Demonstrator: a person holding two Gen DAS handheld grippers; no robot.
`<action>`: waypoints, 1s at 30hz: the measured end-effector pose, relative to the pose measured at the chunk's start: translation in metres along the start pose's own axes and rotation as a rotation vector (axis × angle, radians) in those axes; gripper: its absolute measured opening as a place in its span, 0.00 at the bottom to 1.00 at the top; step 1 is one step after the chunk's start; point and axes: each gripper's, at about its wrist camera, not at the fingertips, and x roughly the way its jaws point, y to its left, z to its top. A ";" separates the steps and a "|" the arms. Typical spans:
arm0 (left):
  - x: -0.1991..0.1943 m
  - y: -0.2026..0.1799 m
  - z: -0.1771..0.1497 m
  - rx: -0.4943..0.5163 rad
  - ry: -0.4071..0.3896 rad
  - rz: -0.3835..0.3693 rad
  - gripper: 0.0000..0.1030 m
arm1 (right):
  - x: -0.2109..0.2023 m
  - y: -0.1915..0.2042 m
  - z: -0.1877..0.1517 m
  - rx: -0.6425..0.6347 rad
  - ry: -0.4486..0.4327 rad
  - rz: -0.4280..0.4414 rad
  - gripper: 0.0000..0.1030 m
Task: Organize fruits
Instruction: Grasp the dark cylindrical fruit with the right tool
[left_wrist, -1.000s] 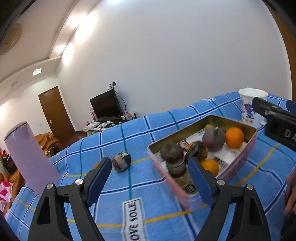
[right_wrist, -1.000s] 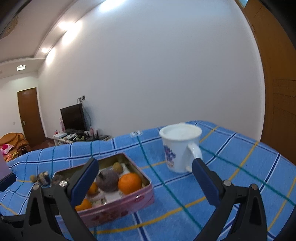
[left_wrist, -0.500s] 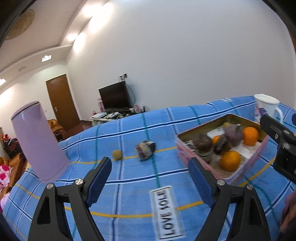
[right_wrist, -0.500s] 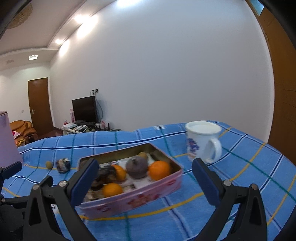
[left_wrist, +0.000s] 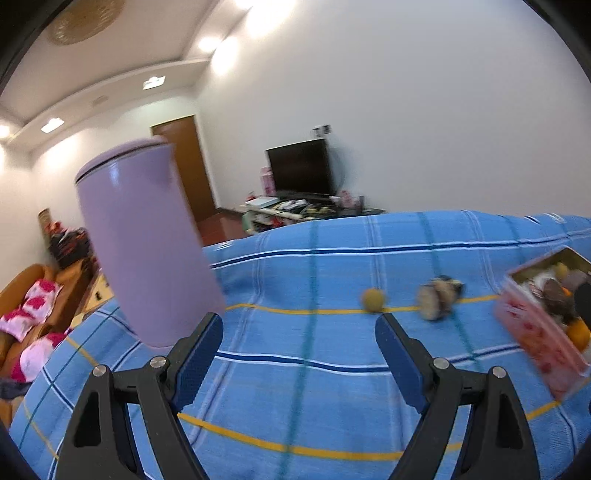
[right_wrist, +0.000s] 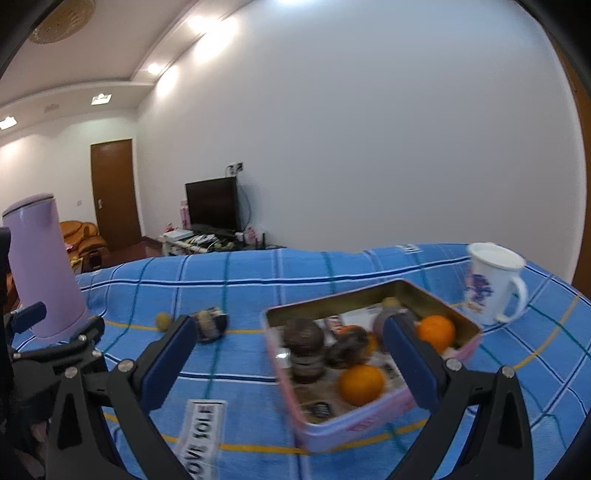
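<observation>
Both my tools spread wide, nothing held; loose fruit on the cloth, rest in the tin.

L wrist view: my left tool (left_wrist: 299, 354) wide apart, empty, above the blue plaid cloth (left_wrist: 314, 266) on the counter. Lilac tumbler (left_wrist: 144, 240) upright, just past the L finger. Small yellow fruit (left_wrist: 373, 299) on the cloth beyond the R finger; dark mottled fruit (left_wrist: 438, 297) just beside it, apart. Pink tin (left_wrist: 535, 336) at far R edge, fruit inside, blurred.
R wrist view: my right tool (right_wrist: 288, 358) also wide, empty, in front of the tin (right_wrist: 347, 424). Inside: orange (right_wrist: 361, 384) nr front, second orange (right_wrist: 436, 332) toward back R, dark round fruits (right_wrist: 303, 334) at L, partly stacked. White mug (right_wrist: 493, 282) behind tin to R, near, contact unclear. Yellow fruit (right_wrist: 163, 320) and mottled fruit (right_wrist: 210, 324) lie L of tin, outside it. Tumbler (right_wrist: 40, 266) far L.
</observation>
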 end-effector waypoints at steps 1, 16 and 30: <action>0.005 0.007 0.000 -0.015 0.008 0.017 0.83 | 0.004 0.005 0.000 -0.005 0.011 0.007 1.00; 0.036 0.053 -0.003 -0.155 0.089 0.045 0.83 | 0.121 0.075 0.008 -0.073 0.320 0.176 0.78; 0.036 0.062 0.000 -0.180 0.105 0.042 0.83 | 0.194 0.098 0.000 -0.200 0.550 0.114 0.64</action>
